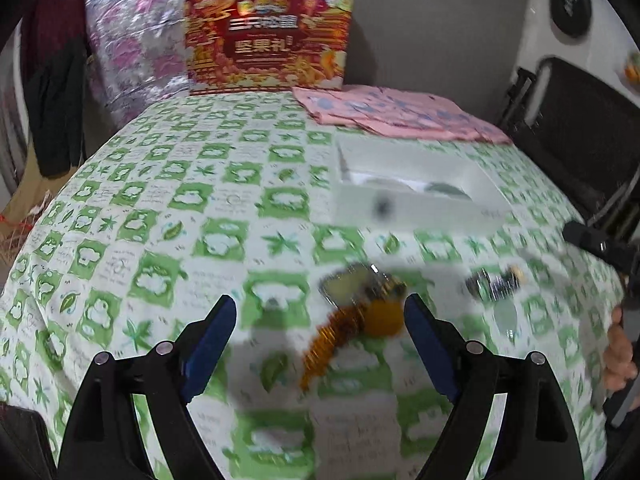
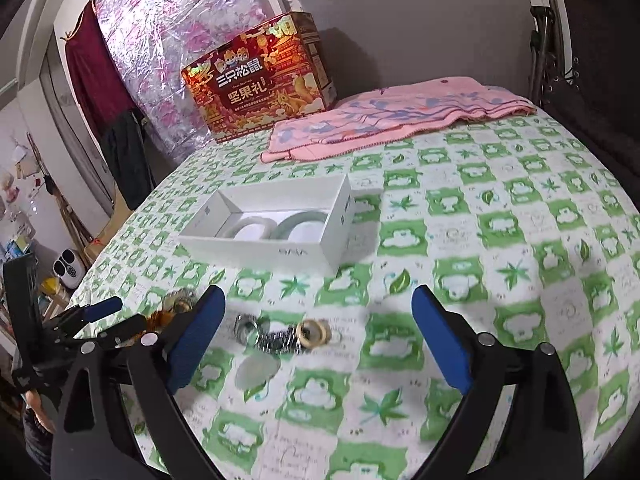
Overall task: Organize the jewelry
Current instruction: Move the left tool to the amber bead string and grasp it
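Green-and-white checked cloth (image 2: 460, 240) covers the worktop, with a red gift box (image 2: 260, 84) and a folded pink cloth (image 2: 392, 120) seen at the upper centre of the right wrist view. A white open box (image 2: 264, 248) sits mid-frame, and two pale bangles (image 2: 280, 226) are held inside it. Below it, at lower centre, a beaded bracelet with a gold ring (image 2: 286, 334) is laid on the cloth. The right gripper (image 2: 318, 336) is held with jaws wide apart, empty. In the blurred left wrist view, the left gripper (image 1: 320, 336) is likewise spread wide, and an amber tasselled piece (image 1: 352, 320) is seen between its fingers, untouched.
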`<state>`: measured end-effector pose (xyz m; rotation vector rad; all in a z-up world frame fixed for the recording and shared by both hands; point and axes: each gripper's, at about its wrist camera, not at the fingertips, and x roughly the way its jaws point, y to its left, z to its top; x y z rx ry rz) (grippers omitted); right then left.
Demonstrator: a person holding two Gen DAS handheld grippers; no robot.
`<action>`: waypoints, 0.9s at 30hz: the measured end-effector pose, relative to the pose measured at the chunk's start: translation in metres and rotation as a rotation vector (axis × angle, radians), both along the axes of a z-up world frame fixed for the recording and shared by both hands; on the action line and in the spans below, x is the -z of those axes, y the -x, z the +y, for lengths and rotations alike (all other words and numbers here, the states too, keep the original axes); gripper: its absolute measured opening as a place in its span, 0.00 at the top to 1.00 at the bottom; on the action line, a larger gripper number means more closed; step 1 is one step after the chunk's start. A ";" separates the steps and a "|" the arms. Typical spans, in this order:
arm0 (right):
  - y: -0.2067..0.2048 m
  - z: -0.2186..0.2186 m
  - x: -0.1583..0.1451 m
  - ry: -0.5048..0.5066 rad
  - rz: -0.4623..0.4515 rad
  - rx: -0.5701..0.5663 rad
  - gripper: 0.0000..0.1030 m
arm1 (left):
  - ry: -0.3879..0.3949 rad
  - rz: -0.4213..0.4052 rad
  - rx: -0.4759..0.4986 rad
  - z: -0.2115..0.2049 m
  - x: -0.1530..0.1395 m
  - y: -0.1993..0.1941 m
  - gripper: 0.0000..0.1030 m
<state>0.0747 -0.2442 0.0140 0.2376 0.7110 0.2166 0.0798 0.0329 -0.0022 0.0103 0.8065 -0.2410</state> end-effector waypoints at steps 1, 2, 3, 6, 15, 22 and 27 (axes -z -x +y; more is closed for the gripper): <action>0.002 0.000 0.001 0.003 0.004 -0.002 0.12 | -0.013 0.000 0.014 -0.004 0.002 0.004 0.18; 0.003 0.001 0.001 0.003 0.005 -0.003 0.12 | -0.030 0.003 0.027 -0.008 0.005 0.006 0.18; 0.003 0.001 0.001 0.002 0.005 -0.005 0.12 | -0.059 0.005 0.043 -0.015 0.008 0.009 0.18; 0.004 0.004 0.001 0.013 0.004 -0.007 0.11 | -0.136 0.005 0.076 -0.031 0.016 0.009 0.18; -0.002 0.004 0.008 0.044 0.034 0.012 0.11 | -0.158 0.027 -0.041 -0.008 0.022 0.000 0.18; -0.002 0.003 0.007 0.054 0.024 0.014 0.11 | -0.101 0.049 -0.054 0.004 0.020 -0.003 0.20; 0.001 0.008 0.004 0.065 0.013 -0.006 0.11 | -0.155 0.028 0.054 -0.018 0.021 0.004 0.45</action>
